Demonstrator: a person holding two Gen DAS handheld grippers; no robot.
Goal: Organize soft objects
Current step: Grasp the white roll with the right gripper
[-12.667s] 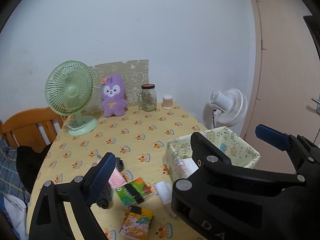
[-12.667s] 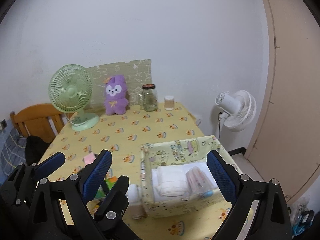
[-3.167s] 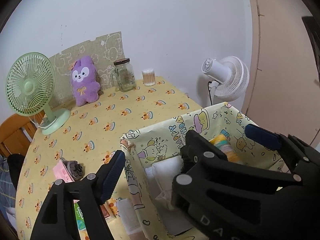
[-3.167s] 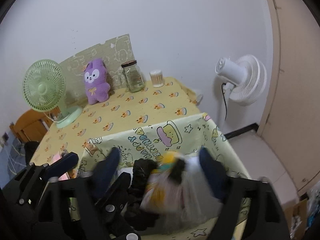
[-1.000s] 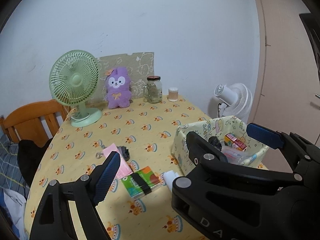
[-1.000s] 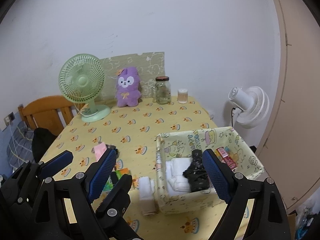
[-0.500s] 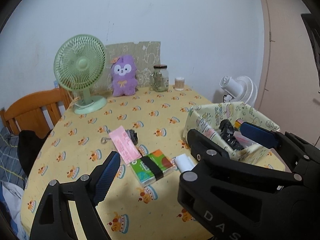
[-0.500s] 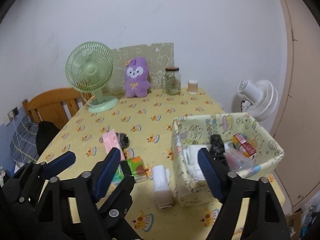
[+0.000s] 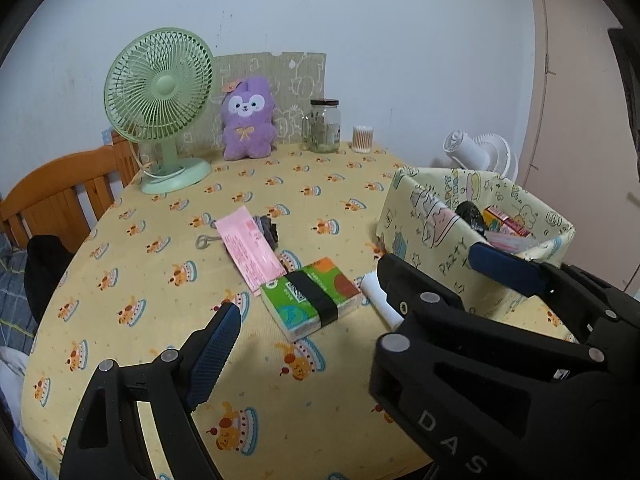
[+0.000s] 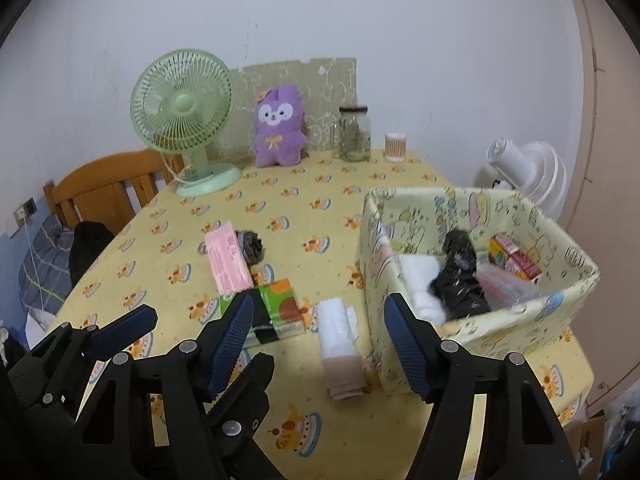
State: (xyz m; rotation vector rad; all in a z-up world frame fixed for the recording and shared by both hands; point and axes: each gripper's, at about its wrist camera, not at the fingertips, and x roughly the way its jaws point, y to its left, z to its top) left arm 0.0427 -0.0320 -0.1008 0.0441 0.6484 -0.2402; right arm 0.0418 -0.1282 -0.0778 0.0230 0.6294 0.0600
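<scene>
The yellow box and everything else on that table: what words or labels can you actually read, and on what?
"PARTY" on the yellow fabric box.
"DAS" on a black gripper body at the lower right of the left wrist view.
Pink packet: print too small to read.
Green tissue pack: label blurred.
Red carton: unreadable.

The basket (image 9: pixel 436 240) wall hides its white cloth (image 10: pixel 420 280) partly.

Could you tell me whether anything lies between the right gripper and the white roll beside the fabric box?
Nothing visible does. The right gripper, its fingers closing with nothing held, hangs right over the white roll, with only bare tablecloth around. The fabric box stands close on the roll's right.
</scene>
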